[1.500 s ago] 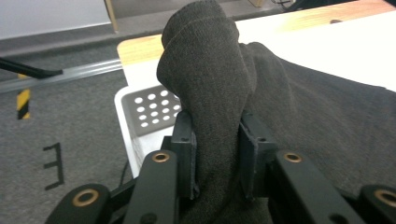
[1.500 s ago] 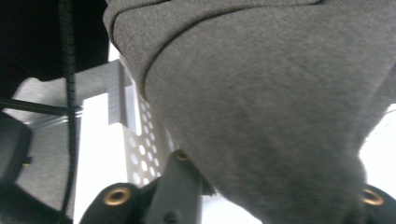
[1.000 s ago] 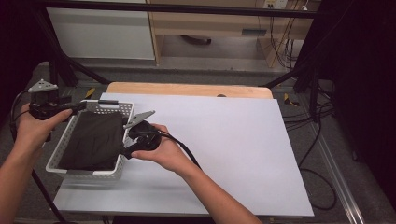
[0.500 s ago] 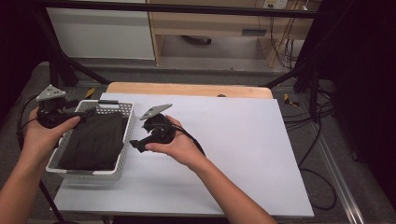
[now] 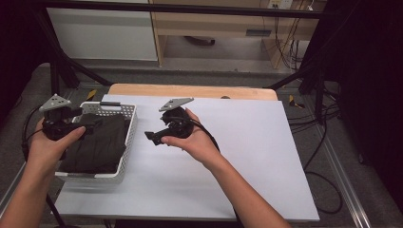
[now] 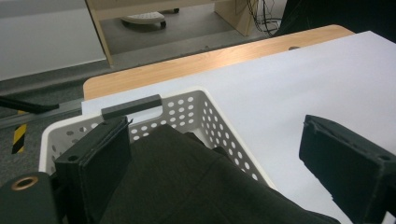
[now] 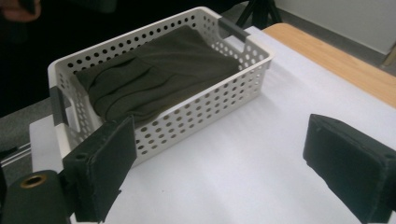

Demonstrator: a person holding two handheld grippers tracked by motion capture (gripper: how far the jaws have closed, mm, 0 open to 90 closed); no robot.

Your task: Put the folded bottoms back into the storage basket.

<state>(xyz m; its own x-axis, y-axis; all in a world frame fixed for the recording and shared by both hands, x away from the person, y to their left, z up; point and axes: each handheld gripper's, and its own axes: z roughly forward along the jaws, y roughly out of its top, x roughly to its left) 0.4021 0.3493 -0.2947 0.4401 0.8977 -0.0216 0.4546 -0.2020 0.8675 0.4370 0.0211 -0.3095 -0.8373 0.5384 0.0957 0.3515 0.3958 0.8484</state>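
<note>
Table: a white tabletop (image 5: 247,156) is lying over a wooden board (image 5: 190,90) that is showing along the 12 o'clock edge
Basket: a white perforated basket (image 5: 127,142) with grey handles is sitting at the 9 o'clock side of the tabletop, its long side running from 6 toward 12 o'clock
Cloth: a dark olive folded cloth (image 5: 97,142) is lying inside the basket, filling most of it and rising to about rim level; in the right gripper view the cloth (image 7: 159,74) is showing soft folds
Left gripper: the left gripper (image 5: 88,129) is being held by the left hand (image 5: 50,145) over the 9 o'clock rim of the basket, pointing toward 3 o'clock above the cloth; a grey plate is sitting on top of it
Left jaws: they are standing wide apart in the left gripper view, one over the basket's far handle end, the other over bare tabletop, gripping nothing
Right gripper: the right gripper (image 5: 152,137) is being held by the right hand (image 5: 190,140) above the tabletop just at 3 o'clock of the basket, pointing toward 9 o'clock
Right jaws: they are standing wide apart in the right gripper view, holding nothing, with the basket's side wall (image 7: 196,116) lying beyond them
</note>
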